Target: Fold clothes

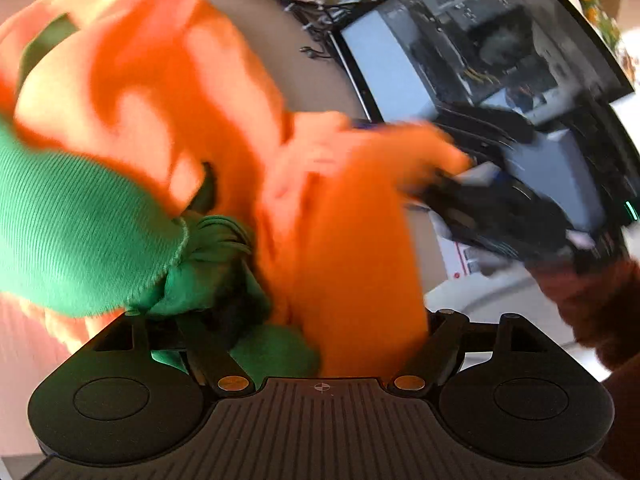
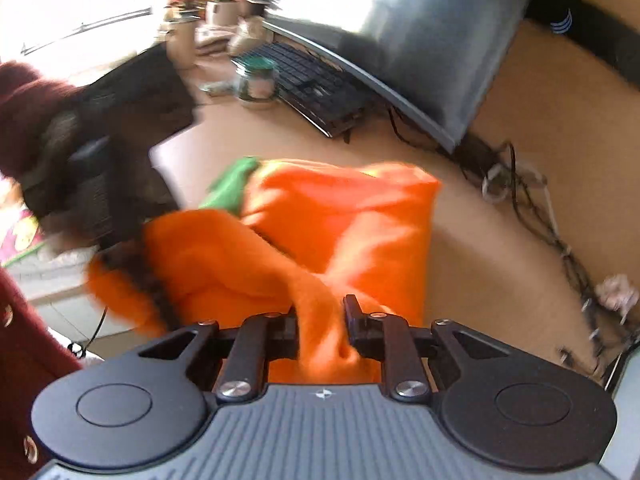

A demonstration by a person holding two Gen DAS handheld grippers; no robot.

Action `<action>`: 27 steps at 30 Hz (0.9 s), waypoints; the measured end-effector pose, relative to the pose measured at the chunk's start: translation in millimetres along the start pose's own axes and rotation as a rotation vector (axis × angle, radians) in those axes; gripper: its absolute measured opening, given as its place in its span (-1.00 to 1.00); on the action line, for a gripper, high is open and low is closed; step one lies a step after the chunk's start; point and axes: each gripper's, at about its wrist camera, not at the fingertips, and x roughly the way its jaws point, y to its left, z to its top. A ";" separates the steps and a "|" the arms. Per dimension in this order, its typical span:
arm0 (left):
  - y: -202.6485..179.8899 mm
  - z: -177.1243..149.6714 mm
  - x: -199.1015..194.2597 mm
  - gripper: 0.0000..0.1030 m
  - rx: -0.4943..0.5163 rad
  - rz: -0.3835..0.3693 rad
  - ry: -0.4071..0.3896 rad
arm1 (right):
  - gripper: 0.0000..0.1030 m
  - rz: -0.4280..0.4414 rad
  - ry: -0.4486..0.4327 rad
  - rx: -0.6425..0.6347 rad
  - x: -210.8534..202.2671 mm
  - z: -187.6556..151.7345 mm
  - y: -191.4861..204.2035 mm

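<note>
Ribbed green cuff [image 1: 80, 232] and fuzzy orange garment [image 2: 320, 232] lie bunched on the tan desk [image 2: 520, 160]. The left gripper [image 1: 288, 320] gapes wide, cloth heaped between its arms, any grip unclear. The right gripper [image 2: 322, 328] stands narrow, pinching an orange fold.

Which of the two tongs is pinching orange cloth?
The right tongs: their fingers pinch a fold of the orange garment. The left tongs stand wider over bunched fabric.

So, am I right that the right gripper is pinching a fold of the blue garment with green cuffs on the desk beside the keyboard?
Not quite: the garment is orange, not blue, as the right wrist view shows. The rest holds: the right gripper pinches a fold of it, its cuff is green, and it lies on the desk beside the keyboard.
</note>
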 end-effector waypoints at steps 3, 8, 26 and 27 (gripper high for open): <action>-15.6 -10.7 -17.2 0.72 0.032 0.071 -0.084 | -0.49 -0.005 0.077 0.064 42.0 -10.9 -9.6; -15.2 -45.5 -79.3 0.93 -0.051 0.111 -0.315 | -0.48 -0.008 0.030 0.118 47.2 -28.3 -6.5; 25.6 -49.9 -79.2 0.97 -0.250 0.207 -0.331 | -0.45 -0.069 -0.045 0.181 45.1 -42.7 3.4; 30.8 -52.0 -78.7 0.97 -0.286 0.196 -0.362 | -0.45 -0.068 -0.044 0.179 45.0 -42.7 3.6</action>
